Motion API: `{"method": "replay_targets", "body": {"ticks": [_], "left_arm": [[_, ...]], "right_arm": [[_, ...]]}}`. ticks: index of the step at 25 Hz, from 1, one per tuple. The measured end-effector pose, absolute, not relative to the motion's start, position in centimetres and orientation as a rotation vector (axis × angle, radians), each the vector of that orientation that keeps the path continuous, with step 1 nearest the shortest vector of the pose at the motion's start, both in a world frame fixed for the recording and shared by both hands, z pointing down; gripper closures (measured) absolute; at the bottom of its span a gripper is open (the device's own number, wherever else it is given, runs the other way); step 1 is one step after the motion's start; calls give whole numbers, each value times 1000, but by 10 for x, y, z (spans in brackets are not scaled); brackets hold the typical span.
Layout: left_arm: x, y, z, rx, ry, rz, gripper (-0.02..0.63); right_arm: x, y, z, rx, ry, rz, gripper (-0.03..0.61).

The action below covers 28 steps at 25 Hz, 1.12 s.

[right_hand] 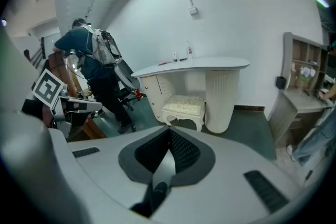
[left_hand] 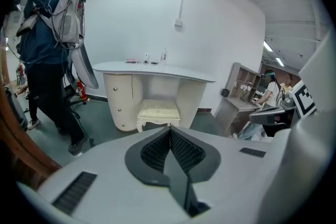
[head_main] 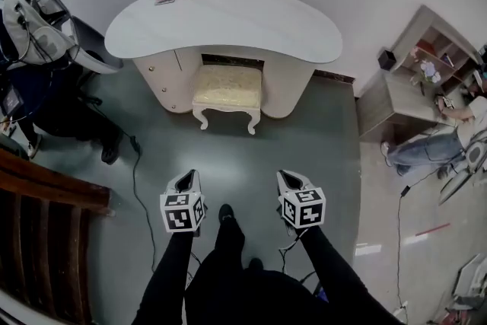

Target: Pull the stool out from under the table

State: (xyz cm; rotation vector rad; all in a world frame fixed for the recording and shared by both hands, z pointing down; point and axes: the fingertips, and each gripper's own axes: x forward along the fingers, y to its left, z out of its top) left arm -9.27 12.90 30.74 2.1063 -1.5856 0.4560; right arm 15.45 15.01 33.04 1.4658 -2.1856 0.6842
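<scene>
The stool [head_main: 227,87] sat partly tucked under the white counter [head_main: 251,23]. The left tongs [head_main: 186,177] and the right tongs [head_main: 288,179] were both pressed together with nothing in them, over the floor [head_main: 251,152], well apart from the stool.

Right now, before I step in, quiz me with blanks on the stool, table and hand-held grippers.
1. The stool sits partly ___ the table.
2. The left hand-held gripper and right hand-held gripper both have jaws ___.
3. Neither gripper is ___ the stool.
Missing: under; shut; touching.
</scene>
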Motion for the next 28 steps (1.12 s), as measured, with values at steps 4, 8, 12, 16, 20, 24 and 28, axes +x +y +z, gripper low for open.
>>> {"method": "replay_targets", "body": {"ticks": [4,8,12,16,20,24,28], "left_arm": [[-113,73,325,2077,-1560,480,604],[-129,23,334,2045,-1552,466,594],[-139,-19,351,2017,-1546,499,522],[-140,-51,386,1976,-1530,552,442],[-144,-80,431,1923,-1523,584,380],[-150,-111,480,1880,-1537,592,354],[-152,-147,536,1878,-1545,590,330]], "right_arm": [[146,95,346,1492,-2112,690,575],[138,45,351,1511,-2106,726,572],[127,4,364,1491,-2103,766,494],[126,-31,399,1462,-2073,801,447],[135,-60,450,1465,-2018,850,435],[149,-91,502,1482,-1986,880,413],[157,-125,559,1476,-1976,868,379]]}}
